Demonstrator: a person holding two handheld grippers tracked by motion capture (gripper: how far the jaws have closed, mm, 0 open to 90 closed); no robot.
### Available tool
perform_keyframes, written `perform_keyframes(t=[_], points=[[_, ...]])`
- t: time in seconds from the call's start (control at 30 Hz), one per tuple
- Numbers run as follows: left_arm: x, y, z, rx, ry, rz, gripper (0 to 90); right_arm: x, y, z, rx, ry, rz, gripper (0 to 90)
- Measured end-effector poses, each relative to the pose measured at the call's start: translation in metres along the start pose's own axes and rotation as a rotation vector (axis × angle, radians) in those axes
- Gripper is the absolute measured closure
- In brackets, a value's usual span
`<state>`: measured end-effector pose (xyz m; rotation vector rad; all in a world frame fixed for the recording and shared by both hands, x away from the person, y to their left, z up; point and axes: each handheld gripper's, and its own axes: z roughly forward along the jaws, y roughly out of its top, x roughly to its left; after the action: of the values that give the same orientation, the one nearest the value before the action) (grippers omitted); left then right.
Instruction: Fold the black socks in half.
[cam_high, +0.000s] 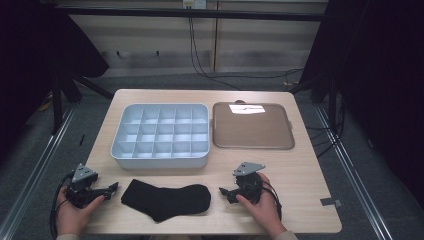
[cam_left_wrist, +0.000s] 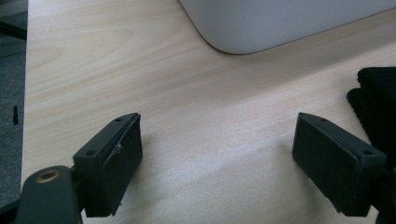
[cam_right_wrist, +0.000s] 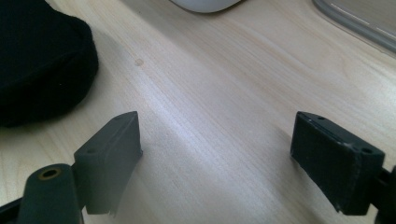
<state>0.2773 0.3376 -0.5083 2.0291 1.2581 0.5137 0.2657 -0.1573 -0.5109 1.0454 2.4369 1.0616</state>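
1. Sock (cam_high: 166, 199), black and flat, lies on the near part of the wooden table (cam_high: 300, 175), stretched left to right, with its two ends towards the two grippers.
2. The left gripper (cam_high: 114, 187) sits at the near left, held in the person's left hand (cam_high: 75, 212); its tips point right, towards the sock's left end, just beside it and apart from it.
3. In the left gripper view the jaws stand wide open with bare tabletop between them; the sock (cam_left_wrist: 376, 100) shows at the right edge, beyond the right-hand jaw, outside the gap.
4. The right gripper (cam_high: 223, 192) sits at the near right, held in the right hand (cam_high: 262, 207); its tips point left, towards the sock's right end, close to it without touching.
5. In the right gripper view its jaws are spread wide with nothing held; the sock (cam_right_wrist: 39, 60) lies at the far left, past the left-hand jaw.
6. Farther back stands a pale grey divided tray (cam_high: 160, 161), just beyond the sock, and to its right lies a brown flat tray (cam_high: 252, 127).
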Motion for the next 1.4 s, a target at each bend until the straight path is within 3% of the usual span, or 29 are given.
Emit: perform_keyframes(t=[0.73,0.97,1.07,1.33,1.4], points=[[0.0,0.0,0.0,0.0,0.004,-0.004,15.9,0.0,0.0,0.0,0.002,0.0,0.003,15.7],[-0.002,0.008,-0.003,0.079,0.026,-0.011,19.7,0.001,-0.001,-0.001,0.002,-0.002,0.008,16.2],[-0.003,0.011,-0.005,0.105,0.017,-0.026,21.9,0.001,-0.001,-0.001,-0.001,-0.005,0.003,16.6],[-0.011,0.023,-0.018,0.118,-0.016,-0.036,23.1,0.002,-0.002,-0.004,-0.001,0.002,0.007,17.8],[-0.014,0.024,-0.02,0.12,-0.039,-0.05,23.5,0.003,-0.002,-0.004,-0.005,-0.004,-0.017,18.0]])
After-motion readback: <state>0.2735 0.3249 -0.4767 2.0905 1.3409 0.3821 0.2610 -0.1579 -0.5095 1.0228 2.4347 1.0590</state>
